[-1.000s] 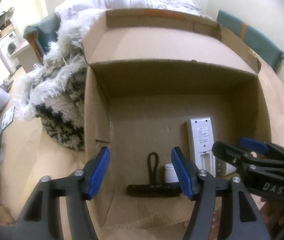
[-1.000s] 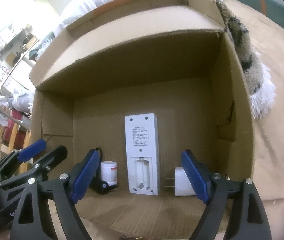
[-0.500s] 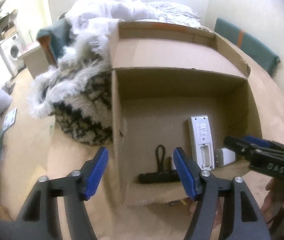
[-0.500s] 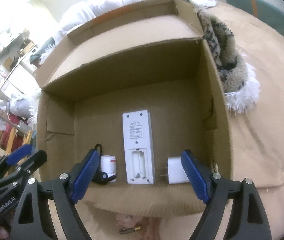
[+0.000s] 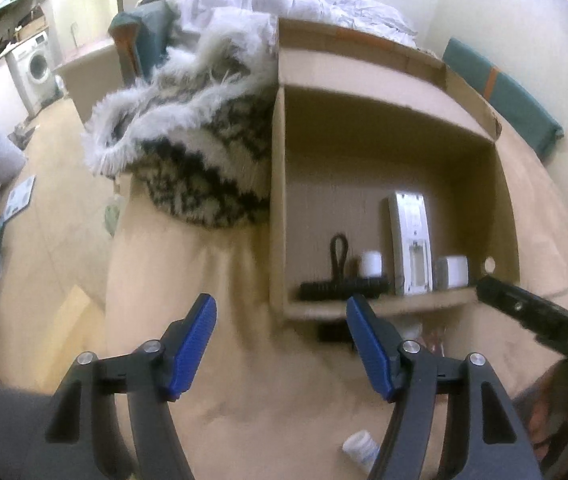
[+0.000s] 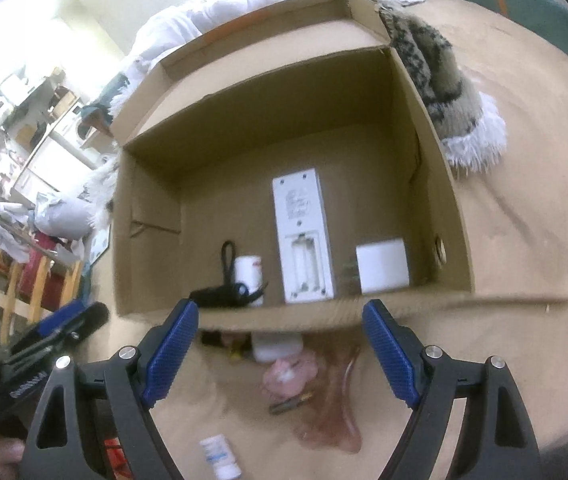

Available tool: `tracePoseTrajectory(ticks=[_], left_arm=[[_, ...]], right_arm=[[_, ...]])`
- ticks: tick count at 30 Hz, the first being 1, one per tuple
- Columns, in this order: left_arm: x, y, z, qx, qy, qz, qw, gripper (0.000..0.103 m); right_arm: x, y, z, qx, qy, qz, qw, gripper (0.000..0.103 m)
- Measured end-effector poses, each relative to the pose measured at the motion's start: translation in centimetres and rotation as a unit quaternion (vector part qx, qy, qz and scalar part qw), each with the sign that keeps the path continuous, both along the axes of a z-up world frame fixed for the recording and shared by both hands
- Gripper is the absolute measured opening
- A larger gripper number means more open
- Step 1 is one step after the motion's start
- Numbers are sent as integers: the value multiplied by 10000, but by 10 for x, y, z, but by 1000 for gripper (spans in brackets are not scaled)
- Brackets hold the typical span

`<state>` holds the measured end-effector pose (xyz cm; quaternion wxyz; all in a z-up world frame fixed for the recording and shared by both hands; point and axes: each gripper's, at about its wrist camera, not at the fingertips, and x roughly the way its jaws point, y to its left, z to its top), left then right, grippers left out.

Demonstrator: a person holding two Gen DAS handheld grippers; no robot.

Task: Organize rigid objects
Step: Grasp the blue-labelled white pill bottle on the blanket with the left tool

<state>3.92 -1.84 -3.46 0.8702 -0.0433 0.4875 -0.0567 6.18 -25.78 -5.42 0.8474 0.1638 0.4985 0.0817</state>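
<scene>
Both grippers have pulled back from the brown cardboard box (image 6: 424, 128); the small white bottle (image 6: 220, 456) lies at seven o'clock beneath the empty, spread right gripper (image 6: 280, 354), nearer than the spread left gripper (image 5: 280, 344).

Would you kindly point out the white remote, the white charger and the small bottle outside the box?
remote (image 6: 302, 236): right wrist view, middle of its back.
charger (image 6: 382, 270): right wrist view, centre of its white body.
bottle (image 6: 220, 456): right wrist view, its label.
</scene>
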Motion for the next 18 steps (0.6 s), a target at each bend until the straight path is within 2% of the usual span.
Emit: tracePoseTrajectory(ticks=[5, 8, 9, 12, 16, 18], left_arm=[[-18, -8, -11, -60, 233, -298, 9993, 65], [-28, -26, -21, -74, 486, -860, 9951, 65], [-31, -35, -25, -50, 613, -1131, 9917, 65], [-42, -64, -45, 62, 1139, -2004, 9731, 65], [-58, -86, -66, 312, 1522, -2543, 9546, 65], [-65, -96, -73, 436, 1588, -2772, 9466, 65]], right_arm=[[-21, -5, -3, 212, 94, -274, 9994, 89], [-27, -5, -9, 341, 219, -356, 9985, 89], [-28, -4, -10, 317, 242, -357, 9986, 89], [-29, 0, -12, 180, 274, -322, 9989, 89], [-27, -7, -18, 122, 405, -427, 9982, 89], [-27, -15, -22, 210, 484, -535, 9972, 89]])
